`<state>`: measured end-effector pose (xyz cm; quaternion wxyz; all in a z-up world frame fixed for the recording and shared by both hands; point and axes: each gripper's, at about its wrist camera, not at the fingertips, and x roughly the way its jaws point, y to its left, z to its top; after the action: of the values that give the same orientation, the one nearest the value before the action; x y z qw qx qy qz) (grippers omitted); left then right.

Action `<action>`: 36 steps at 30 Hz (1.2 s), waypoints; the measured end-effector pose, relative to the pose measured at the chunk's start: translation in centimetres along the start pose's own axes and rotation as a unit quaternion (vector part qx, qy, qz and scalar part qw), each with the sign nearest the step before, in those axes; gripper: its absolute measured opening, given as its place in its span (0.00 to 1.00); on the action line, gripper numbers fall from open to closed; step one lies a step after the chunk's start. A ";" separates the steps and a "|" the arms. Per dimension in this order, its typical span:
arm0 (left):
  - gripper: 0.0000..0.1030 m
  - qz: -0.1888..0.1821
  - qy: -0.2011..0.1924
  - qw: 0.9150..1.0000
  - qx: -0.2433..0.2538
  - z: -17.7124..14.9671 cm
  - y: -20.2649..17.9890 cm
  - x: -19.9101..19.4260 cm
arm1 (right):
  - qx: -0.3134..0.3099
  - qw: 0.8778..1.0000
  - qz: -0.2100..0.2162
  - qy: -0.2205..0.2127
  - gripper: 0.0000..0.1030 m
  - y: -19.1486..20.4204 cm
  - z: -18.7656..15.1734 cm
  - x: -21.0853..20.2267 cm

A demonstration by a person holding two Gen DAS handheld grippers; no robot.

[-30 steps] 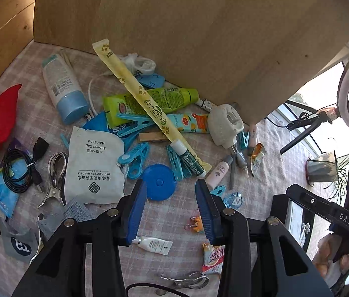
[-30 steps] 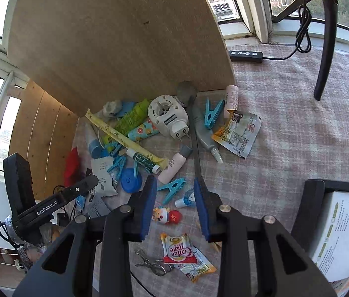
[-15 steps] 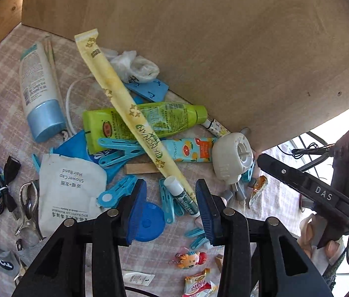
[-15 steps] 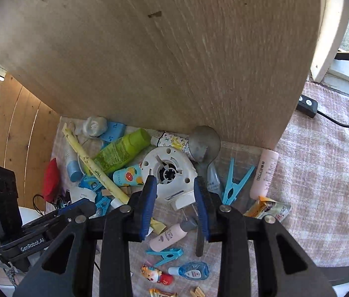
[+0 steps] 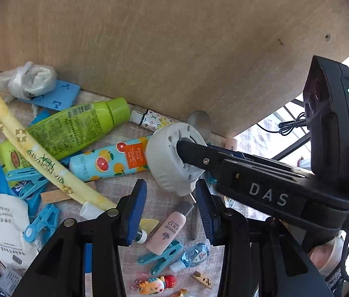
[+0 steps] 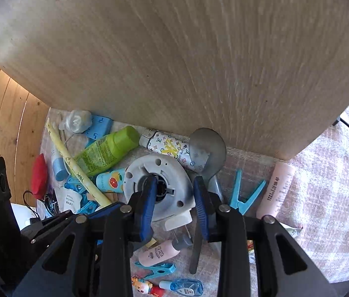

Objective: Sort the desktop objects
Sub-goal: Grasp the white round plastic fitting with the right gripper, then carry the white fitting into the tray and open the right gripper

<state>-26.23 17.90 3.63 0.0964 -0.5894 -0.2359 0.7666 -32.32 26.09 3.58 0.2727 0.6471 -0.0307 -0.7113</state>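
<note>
A round white plug-in device (image 6: 174, 170) lies in the clutter at the foot of a wooden board. My right gripper (image 6: 174, 185) is open and straddles it: one finger (image 5: 191, 149) sits in the centre hole, the other outside the rim. The pads do not look pressed on it. My left gripper (image 5: 170, 185) is open with nothing between its fingers, hovering just in front of the device (image 5: 167, 163) and above a small pink bottle (image 5: 167, 230). Beside the device lie a fruit-print tube (image 5: 110, 163), a green tube (image 5: 75, 126) and a long yellow packet (image 5: 26, 143).
The upright wooden board (image 6: 174, 49) closes off the far side. A metal spoon (image 6: 206, 148) and a patterned tube (image 6: 167, 146) lie against it. A blue peg (image 6: 246, 193) and a pink tube (image 6: 275, 188) lie to the right. Several pegs, sachets and a toy figure (image 5: 157, 283) cover the checked cloth.
Both grippers have moved forward and down toward the pile by the board. The right one has come down over the white device, one finger now in its centre hole. Neither opening has changed.
</note>
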 end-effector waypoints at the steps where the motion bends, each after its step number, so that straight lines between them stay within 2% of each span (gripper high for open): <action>1: 0.37 -0.005 0.001 1.000 0.002 0.1 0.0 0.4 | 0.006 1.000 0.011 0.000 0.29 -0.1 -0.1 0.1; 3: 0.41 -0.002 0.000 1.000 0.002 0.1 -0.1 0.8 | 0.014 1.000 0.015 -0.005 0.28 -0.2 -0.3 -0.1; 7: 0.41 -0.009 -0.001 1.000 0.001 -0.1 -0.3 0.9 | 0.026 0.999 0.023 -0.010 0.26 -0.4 -1.0 -1.2; 11: 0.41 -0.006 -0.009 1.000 0.018 -0.4 -1.5 -0.9 | 0.026 0.999 0.028 -0.022 0.26 -0.4 -2.2 -3.2; 18: 0.41 -0.019 -0.022 0.998 0.047 -3.2 -4.8 -4.0 | 0.023 0.998 0.024 -0.052 0.26 -1.7 -5.9 -8.4; 23: 0.41 -0.035 -0.021 0.996 0.083 -5.8 -9.4 -5.0 | 0.038 0.996 0.018 -0.076 0.26 -3.1 -9.7 -12.0; 27: 0.41 -0.055 -0.011 0.992 0.117 -8.2 -13.3 -5.2 | 0.061 0.993 0.011 -0.096 0.26 -6.2 -13.4 -15.8; 31: 0.42 -0.079 0.010 0.985 0.152 -11.4 -17.0 -5.3 | 0.083 0.990 -0.006 -0.111 0.26 -9.6 -17.4 -19.2; 36: 0.43 -0.097 0.037 0.975 0.197 -15.1 -22.2 -3.6 | 0.122 0.983 -0.015 -0.133 0.26 -13.9 -22.6 -22.7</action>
<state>-13.78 39.44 14.37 0.2930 -0.5610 -0.1321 0.7629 -15.66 54.59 14.95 0.1744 0.5753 -0.1436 -0.7861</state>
